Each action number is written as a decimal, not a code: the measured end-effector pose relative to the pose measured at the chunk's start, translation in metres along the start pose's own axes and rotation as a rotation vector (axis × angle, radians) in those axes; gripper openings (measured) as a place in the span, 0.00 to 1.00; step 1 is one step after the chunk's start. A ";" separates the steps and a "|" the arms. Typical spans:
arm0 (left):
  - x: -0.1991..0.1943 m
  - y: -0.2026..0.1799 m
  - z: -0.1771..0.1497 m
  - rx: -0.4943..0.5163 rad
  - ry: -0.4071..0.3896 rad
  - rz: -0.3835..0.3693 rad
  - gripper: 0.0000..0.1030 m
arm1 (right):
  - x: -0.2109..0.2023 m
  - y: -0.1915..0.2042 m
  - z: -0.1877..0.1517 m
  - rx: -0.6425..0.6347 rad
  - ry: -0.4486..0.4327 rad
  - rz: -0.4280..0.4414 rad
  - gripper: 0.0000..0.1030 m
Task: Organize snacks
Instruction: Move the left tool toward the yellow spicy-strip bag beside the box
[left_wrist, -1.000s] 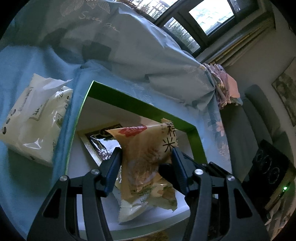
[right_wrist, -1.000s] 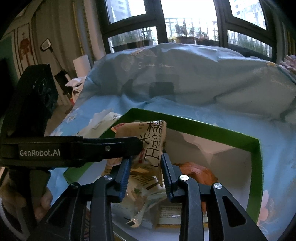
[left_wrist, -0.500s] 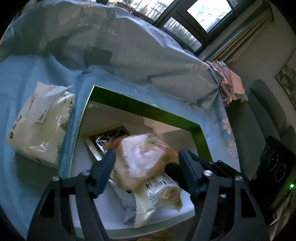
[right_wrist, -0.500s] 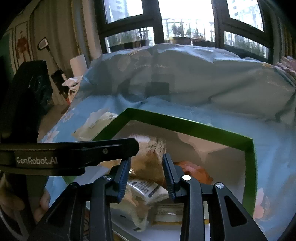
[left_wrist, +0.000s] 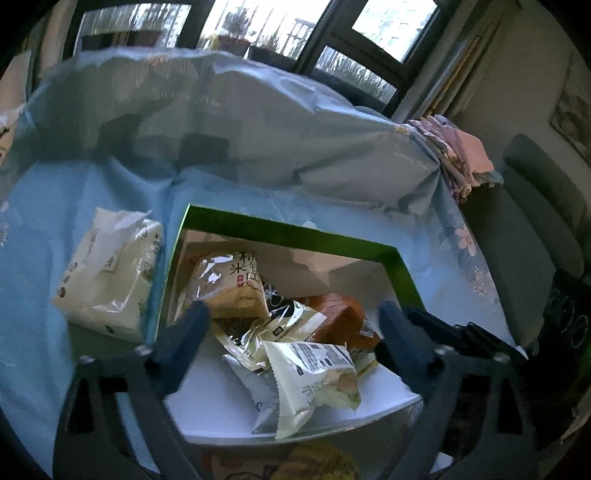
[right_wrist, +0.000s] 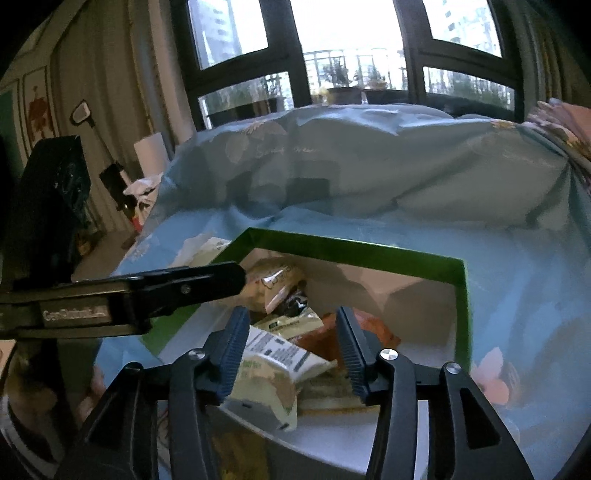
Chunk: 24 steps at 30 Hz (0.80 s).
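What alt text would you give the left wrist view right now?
The left gripper hangs with jaws wide open and empty above a green-rimmed box holding several snack packets. A white pack lies outside the box's left side on a blue sheet, with windows behind.

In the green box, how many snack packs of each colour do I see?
Beige pack: 1
Black pack: 1
Orange pack: 1
White packs: at least 3
Total: at least 6; they overlap.
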<state>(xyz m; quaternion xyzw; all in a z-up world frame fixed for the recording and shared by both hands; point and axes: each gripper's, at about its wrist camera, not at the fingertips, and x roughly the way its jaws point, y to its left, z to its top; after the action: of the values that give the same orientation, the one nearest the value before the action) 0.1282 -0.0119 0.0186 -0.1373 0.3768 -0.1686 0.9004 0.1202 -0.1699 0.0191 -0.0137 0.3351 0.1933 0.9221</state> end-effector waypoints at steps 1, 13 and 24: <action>-0.002 -0.001 -0.001 0.007 -0.007 0.002 0.96 | -0.006 -0.001 -0.002 0.005 -0.008 0.003 0.51; -0.036 -0.027 -0.013 0.091 -0.075 0.062 0.99 | -0.052 -0.010 -0.020 0.053 -0.058 0.005 0.53; -0.052 -0.042 -0.040 0.139 -0.039 0.082 0.99 | -0.069 -0.013 -0.050 0.084 -0.009 0.025 0.53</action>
<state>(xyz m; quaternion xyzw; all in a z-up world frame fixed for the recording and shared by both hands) 0.0564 -0.0338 0.0398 -0.0620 0.3520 -0.1545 0.9211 0.0462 -0.2141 0.0221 0.0300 0.3391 0.1905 0.9208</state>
